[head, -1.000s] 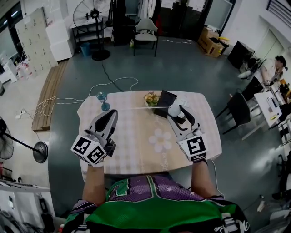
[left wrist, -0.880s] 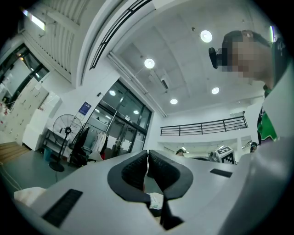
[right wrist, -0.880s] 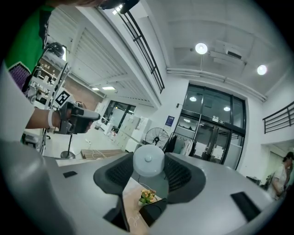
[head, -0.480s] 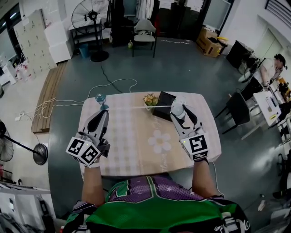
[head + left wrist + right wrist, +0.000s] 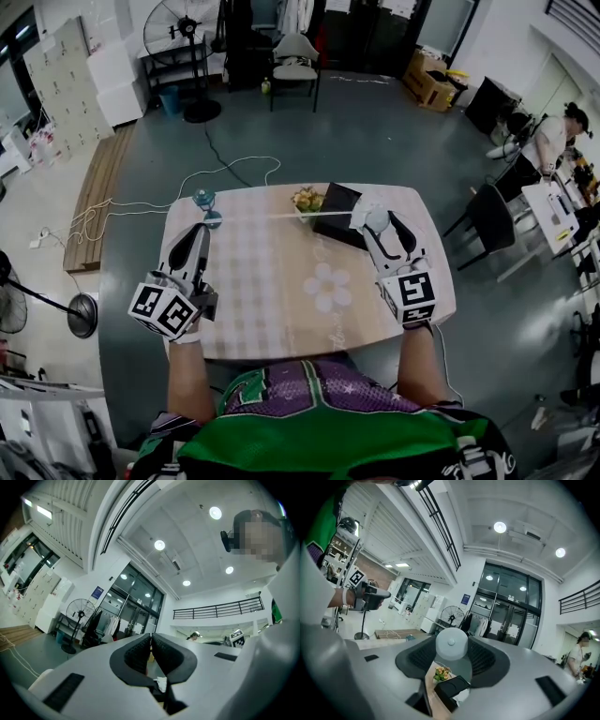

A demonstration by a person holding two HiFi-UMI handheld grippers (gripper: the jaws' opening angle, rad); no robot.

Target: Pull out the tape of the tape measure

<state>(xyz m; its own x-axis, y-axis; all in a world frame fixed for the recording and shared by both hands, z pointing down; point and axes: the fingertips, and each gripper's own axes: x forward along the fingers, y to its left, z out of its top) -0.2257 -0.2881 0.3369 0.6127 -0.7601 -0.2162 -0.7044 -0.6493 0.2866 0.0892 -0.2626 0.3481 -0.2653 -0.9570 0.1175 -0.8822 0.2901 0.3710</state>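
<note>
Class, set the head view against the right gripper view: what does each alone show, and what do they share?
Only the head view: the thin pale tape drawn across the checked tablecloth, and the marker cube on the right gripper. Only the right gripper view: the round ceiling lights and a railed balcony. Both: the round grey tape measure case clamped in that gripper's jaws, the yellow flowers, the black box and the left gripper.
</note>
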